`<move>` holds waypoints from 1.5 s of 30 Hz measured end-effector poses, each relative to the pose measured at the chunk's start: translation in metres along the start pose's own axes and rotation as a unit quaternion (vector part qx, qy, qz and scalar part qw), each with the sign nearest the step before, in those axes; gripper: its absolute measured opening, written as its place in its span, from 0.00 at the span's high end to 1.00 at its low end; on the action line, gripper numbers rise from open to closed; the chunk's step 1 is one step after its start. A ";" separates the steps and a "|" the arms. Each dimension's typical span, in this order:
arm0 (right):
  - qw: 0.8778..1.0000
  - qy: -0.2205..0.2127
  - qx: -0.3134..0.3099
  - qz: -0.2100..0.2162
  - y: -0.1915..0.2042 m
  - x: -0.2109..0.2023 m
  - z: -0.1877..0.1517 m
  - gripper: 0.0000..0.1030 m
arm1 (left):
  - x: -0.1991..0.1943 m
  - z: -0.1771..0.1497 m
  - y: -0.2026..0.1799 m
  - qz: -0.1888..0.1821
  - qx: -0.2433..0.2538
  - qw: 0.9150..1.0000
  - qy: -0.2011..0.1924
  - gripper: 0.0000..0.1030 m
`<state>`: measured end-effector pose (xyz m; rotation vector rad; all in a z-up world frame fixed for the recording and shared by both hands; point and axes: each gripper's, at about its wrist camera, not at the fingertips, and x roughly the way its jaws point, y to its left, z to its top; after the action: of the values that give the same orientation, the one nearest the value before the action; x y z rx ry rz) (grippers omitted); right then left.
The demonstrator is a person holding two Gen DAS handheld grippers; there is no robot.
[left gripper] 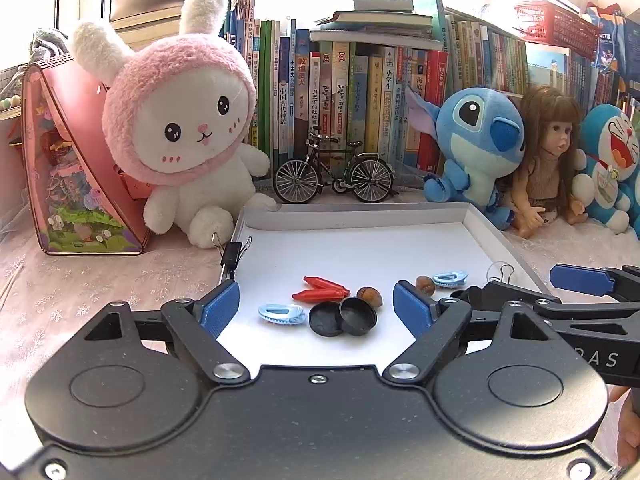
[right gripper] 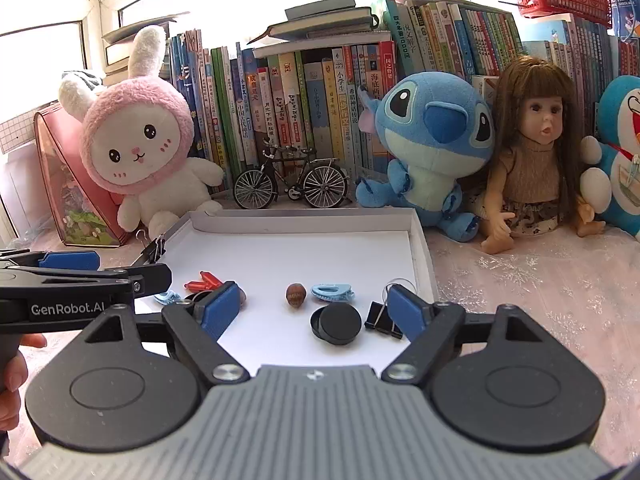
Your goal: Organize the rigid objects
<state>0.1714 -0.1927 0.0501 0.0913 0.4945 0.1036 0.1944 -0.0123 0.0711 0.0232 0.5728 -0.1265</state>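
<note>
The left claw stands with its blue pads apart and nothing pressed between them; it hangs over the near part of a shallow white tray. Seen between its pads lie two round black caps overlapping each other, a pale blue ridged hair clip just to their left, a pair of glossy red pointed pieces behind, and a brown acorn-like nut touching the caps' far edge. A second nut and a second blue clip lie further right, near the tray's right wall.

The right claw is likewise spread wide and empty, over the same tray. In its view a black round tin with its lid sits between the pads, the nut and blue clip just behind it, and a black binder clip beside the right pad. The red pieces lie far left, partly behind the left claw's arm.

Binder clips grip the tray's side walls. The tray rests on a desk covered in pale pink lacy cloth. Along its far edge stand a pink-hooded plush rabbit, a metal model bicycle, a blue plush creature, a long-haired doll and another blue plush, all in front of a row of upright books.
</note>
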 end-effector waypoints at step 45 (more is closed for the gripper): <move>0.995 0.078 -0.021 -0.056 -0.004 -0.008 -0.080 0.00 | -0.002 -0.093 0.003 0.044 -0.016 0.997 0.057 0.00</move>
<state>0.1262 -0.1925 -0.0170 0.0146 0.6525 0.0109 0.1429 -0.0037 -0.0064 0.0237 0.6876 -0.0305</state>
